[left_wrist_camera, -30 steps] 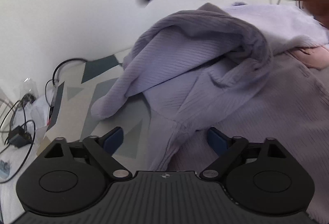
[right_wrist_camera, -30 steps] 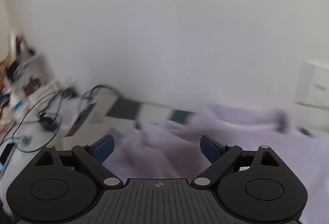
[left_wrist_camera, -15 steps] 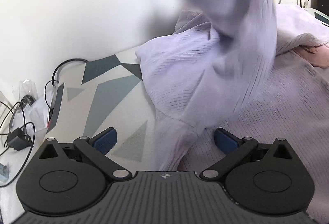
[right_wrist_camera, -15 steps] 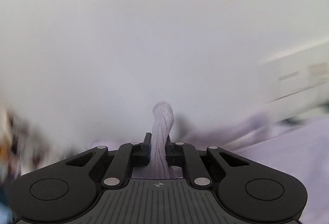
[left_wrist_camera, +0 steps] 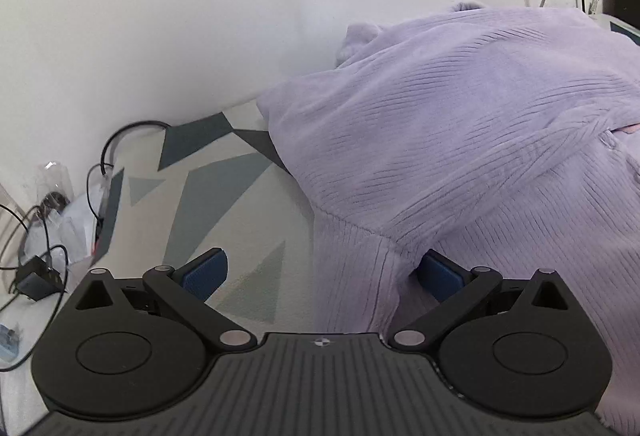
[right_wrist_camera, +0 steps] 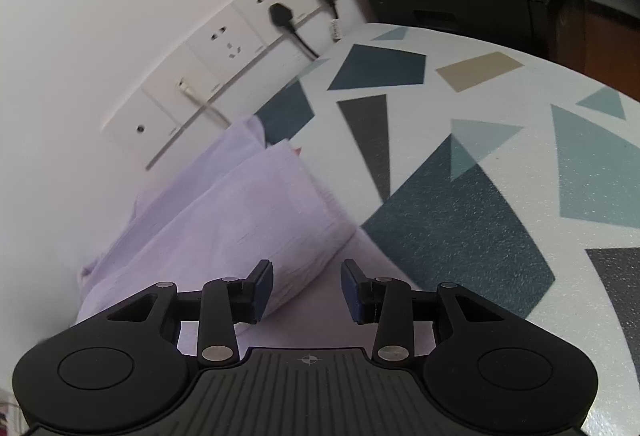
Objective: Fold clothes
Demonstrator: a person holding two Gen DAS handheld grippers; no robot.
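The left claw point(left_wrist_camera: 320, 272) stands wide open over the hem of a lilac ribbed knit sweater point(left_wrist_camera: 460, 140); its right blue pad is tucked under a fold. The right claw point(right_wrist_camera: 307, 290), half a second ago clamped on a twisted strand of the knit, now gapes empty above it. The garment lies heaped on the counter with a geometric-patterned top point(right_wrist_camera: 500, 156), its long axis running along the white wall point(left_wrist_camera: 160, 16) towards the sockets point(right_wrist_camera: 224, 48). The lifted fabric has dropped.
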